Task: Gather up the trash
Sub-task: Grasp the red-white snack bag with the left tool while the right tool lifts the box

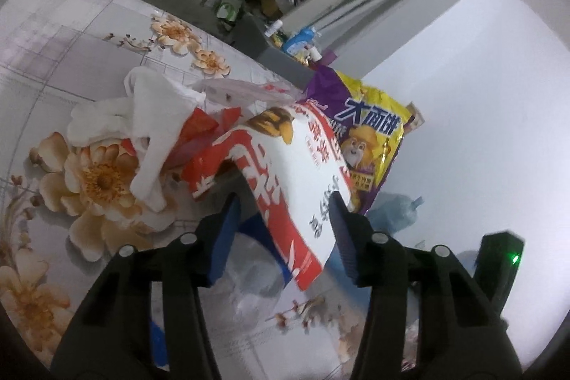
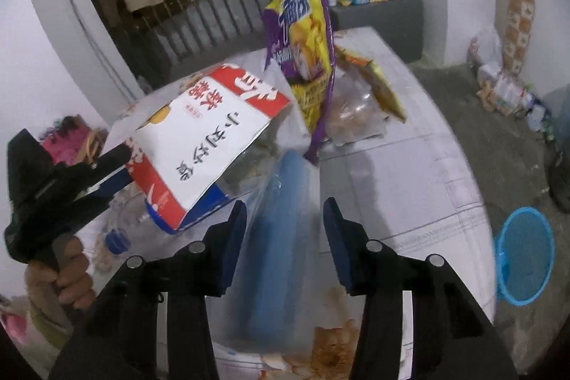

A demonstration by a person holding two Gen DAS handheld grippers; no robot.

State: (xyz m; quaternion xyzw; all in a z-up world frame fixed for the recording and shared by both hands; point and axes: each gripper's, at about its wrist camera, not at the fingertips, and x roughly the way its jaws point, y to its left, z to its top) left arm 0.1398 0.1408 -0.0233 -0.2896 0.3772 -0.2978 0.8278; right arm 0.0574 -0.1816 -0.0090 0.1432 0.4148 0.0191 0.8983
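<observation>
left wrist view: the left gripper (image 1: 285, 234) has the red and white bag (image 1: 285, 173) between its jaws, which stand half closed; the right pad looks to touch the bag's white face, while a gap shows at the left pad, so i cannot tell whether it is truly gripped; the bag arches up off the surface (image 1: 71, 34), likely raised so it can be carried off as trash; past it, toward the far edge of the surface, lie a white tissue (image 1: 149, 116) and a purple and yellow snack bag (image 1: 370, 138); a crushed clear bottle (image 1: 249, 269) lies on the surface under the bag.

right wrist view: the right gripper (image 2: 285, 237) points down over a blurred blue and clear plastic bag (image 2: 281, 202) that hangs between its jaws; the jaws are partly closed, yet the blur hides whether the pads press it, so i cannot tell if it is grasped; it is probably being held open as the sack for the trash; the left gripper (image 2: 107, 173) comes in from the left edge with a hand (image 2: 71, 276) on its handle, its tips at the red and white bag (image 2: 199, 138), which tilts over the plastic bag's mouth; a blue bin (image 2: 523, 266) stands on the floor off the right edge of the surface.
</observation>
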